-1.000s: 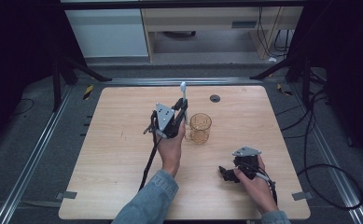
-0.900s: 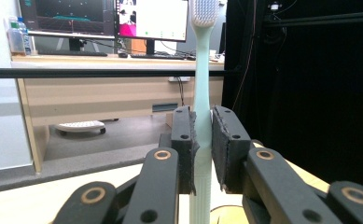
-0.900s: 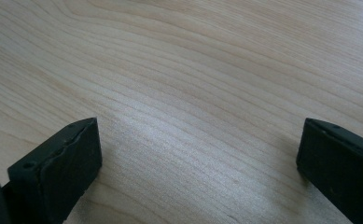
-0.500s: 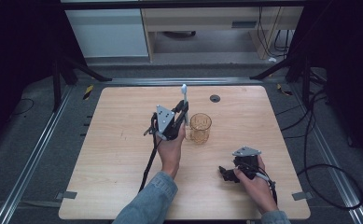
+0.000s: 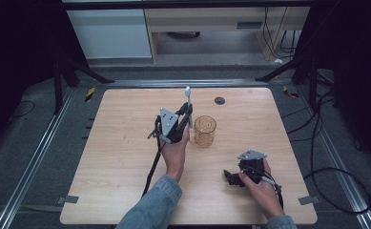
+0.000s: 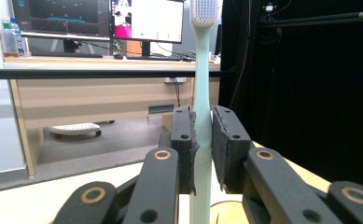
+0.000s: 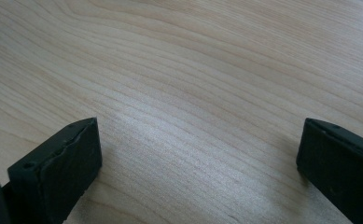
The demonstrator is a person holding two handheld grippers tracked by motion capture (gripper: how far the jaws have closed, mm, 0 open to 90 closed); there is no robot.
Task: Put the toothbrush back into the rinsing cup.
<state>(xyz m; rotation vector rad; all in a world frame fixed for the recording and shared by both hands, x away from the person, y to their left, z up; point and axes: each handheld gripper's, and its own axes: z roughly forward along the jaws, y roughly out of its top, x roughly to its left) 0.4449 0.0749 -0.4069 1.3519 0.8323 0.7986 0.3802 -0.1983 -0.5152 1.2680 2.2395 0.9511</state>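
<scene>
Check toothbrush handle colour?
Pale mint green, white bristles; the toothbrush shows best in the left gripper view.

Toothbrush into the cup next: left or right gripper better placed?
Left. The left gripper already clamps the toothbrush upright, right beside the cup. The right gripper rests low near the table's front edge, jaws open with nothing between them.

One toothbrush (image 5: 188, 102); one cup (image 5: 204, 130); perhaps one cap (image 5: 220, 100)

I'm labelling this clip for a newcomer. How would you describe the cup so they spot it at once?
Start at the light wooden table and look near its middle. Just right of the left gripper, which holds a pale mint plastic toothbrush upright, stands a clear amber ribbed glass cup. It is the table's one see-through vessel.
</scene>
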